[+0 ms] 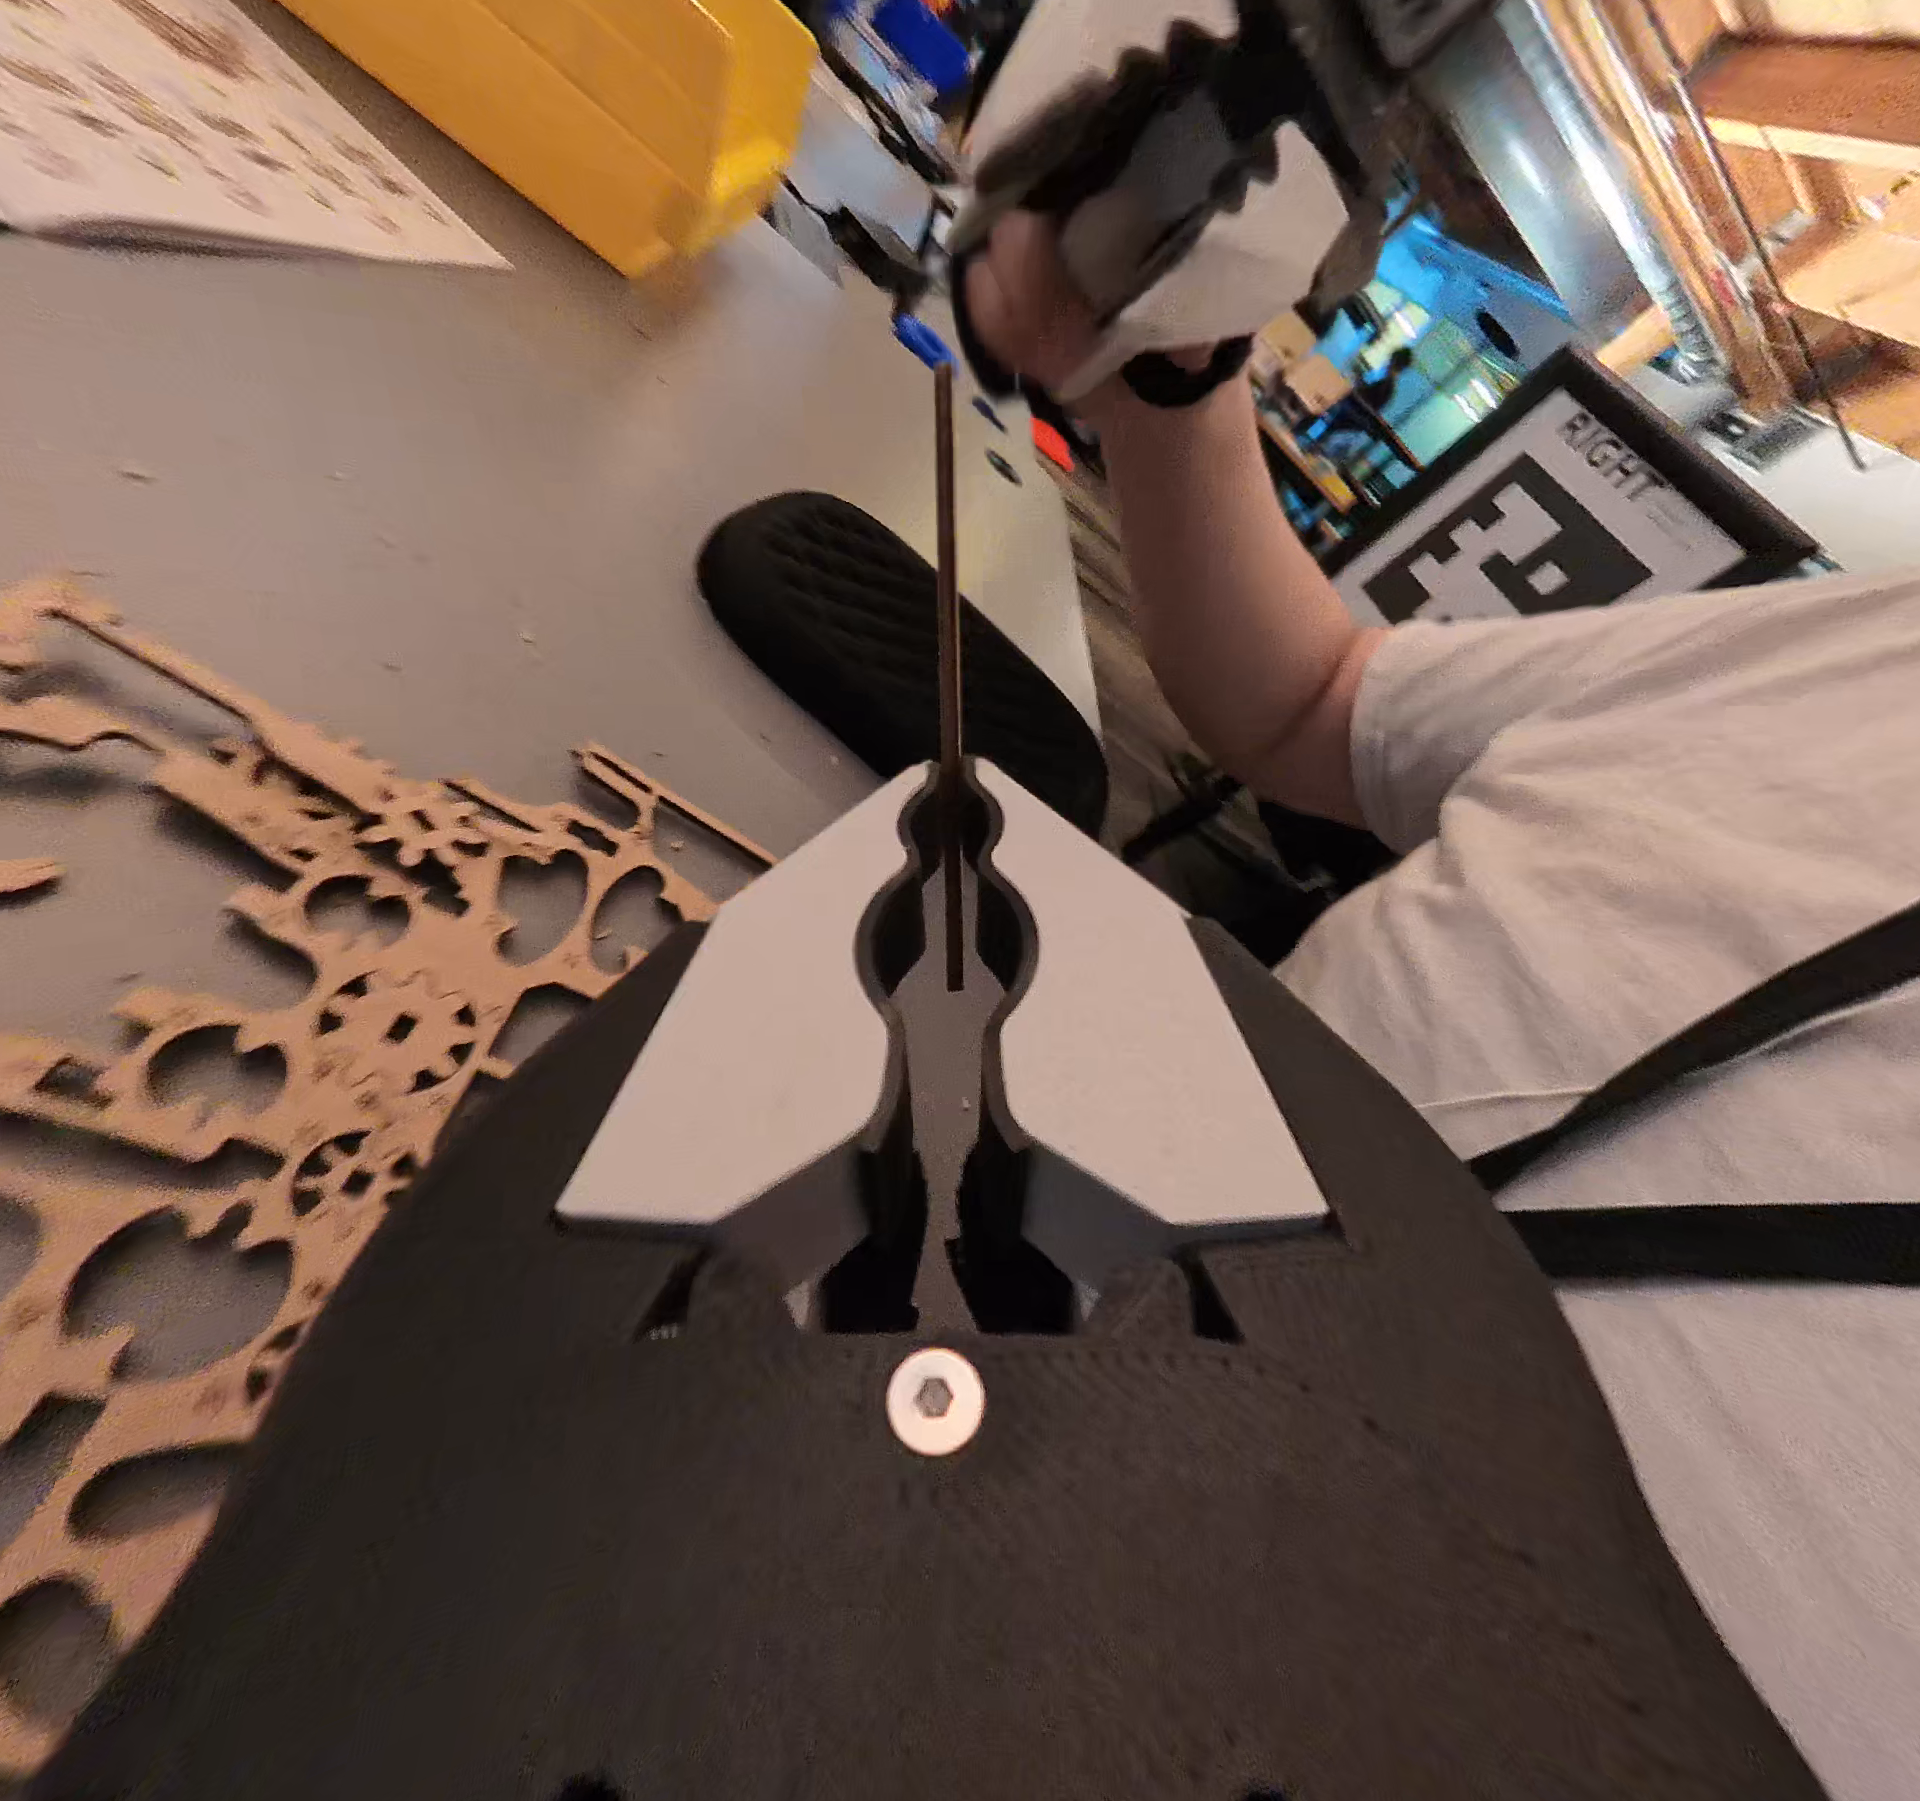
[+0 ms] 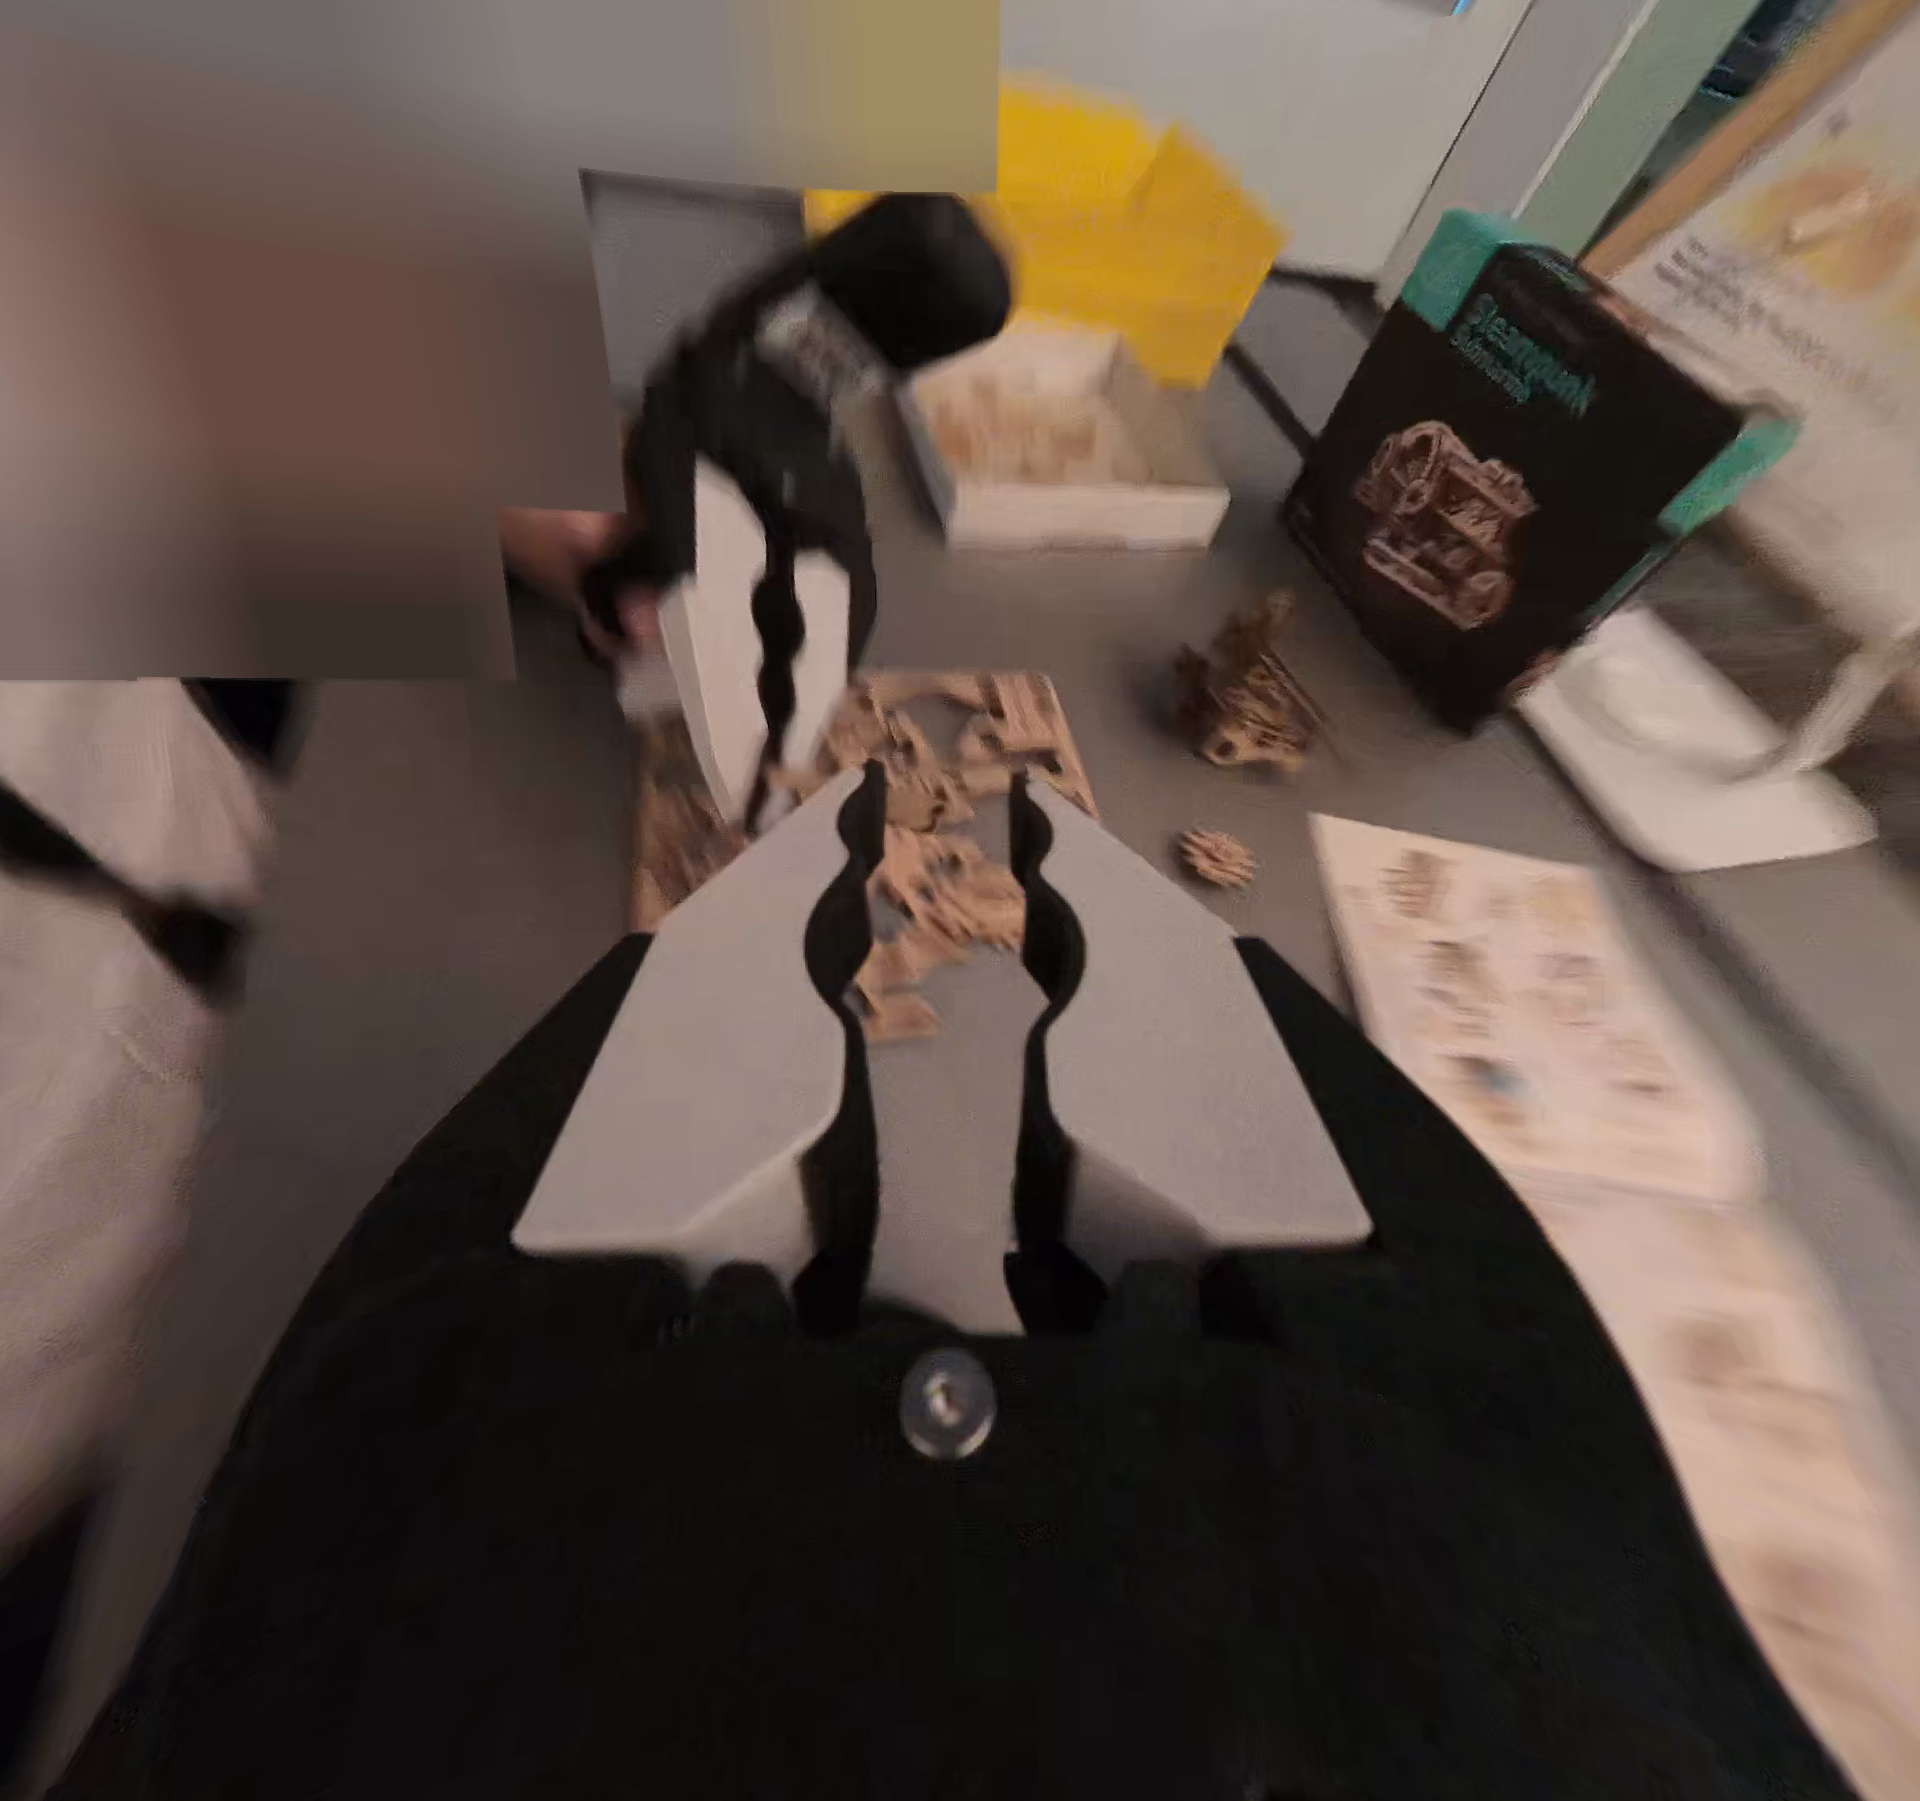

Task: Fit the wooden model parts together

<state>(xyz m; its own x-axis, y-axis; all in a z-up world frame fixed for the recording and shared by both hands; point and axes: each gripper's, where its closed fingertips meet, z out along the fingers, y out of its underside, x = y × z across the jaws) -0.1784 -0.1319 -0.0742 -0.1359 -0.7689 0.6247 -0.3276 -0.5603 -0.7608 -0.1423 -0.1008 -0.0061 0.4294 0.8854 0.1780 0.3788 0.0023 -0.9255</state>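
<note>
In the left wrist view the left gripper has its fingers pinched narrow on a thin wooden part, seen edge-on as a dark sliver that runs straight out along the fingers' own line and ends well beyond the tips. Its long axis therefore points forward, away from the camera and toward the right gripper, which hangs higher up and farther off in a bare hand, blurred. To the left, flat on the grey table, lies the punched-out wooden sheet, with a yellow bin and a printed instruction sheet behind it. In the right wrist view the right gripper has its fingers a little apart with nothing between them; only table and wood show through the gap. The left gripper appears ahead and to the left, tips down over the wooden sheet; the part it holds is too blurred to pick out here. A part-built wooden model stands to the right beside the dark kit box. Judging by this, the left hand has the piece, and the empty right one would have to bring the model to meet its free end
</note>
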